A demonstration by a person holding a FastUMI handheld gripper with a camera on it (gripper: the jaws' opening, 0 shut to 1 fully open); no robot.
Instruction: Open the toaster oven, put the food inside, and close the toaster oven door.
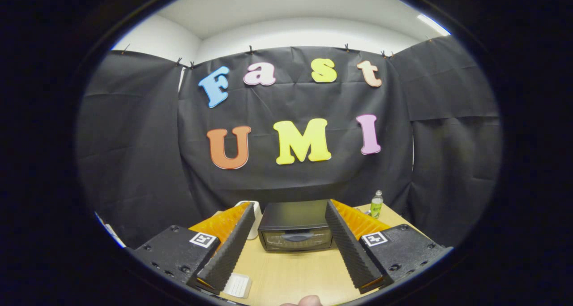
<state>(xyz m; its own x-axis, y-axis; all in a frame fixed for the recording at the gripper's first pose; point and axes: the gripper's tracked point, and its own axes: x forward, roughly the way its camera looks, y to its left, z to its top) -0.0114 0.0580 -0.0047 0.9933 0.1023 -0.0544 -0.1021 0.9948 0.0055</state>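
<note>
Black boxy toaster oven (295,227) at far end of pale wooden table (291,274), door shut, handle facing gripper (288,230). Lies straight ahead, beyond fingertips, framed in gap. Fingers spread wide, gripping nothing. White ridged item (238,285) by left finger; cannot tell if food.

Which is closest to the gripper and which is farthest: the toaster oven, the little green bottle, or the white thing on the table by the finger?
From the open gripper:
1. White thing, beside one finger's tip.
2. Toaster oven, ahead between the fingers, door shut.
3. Green bottle, beyond the other finger, by the cloth wall.
</note>
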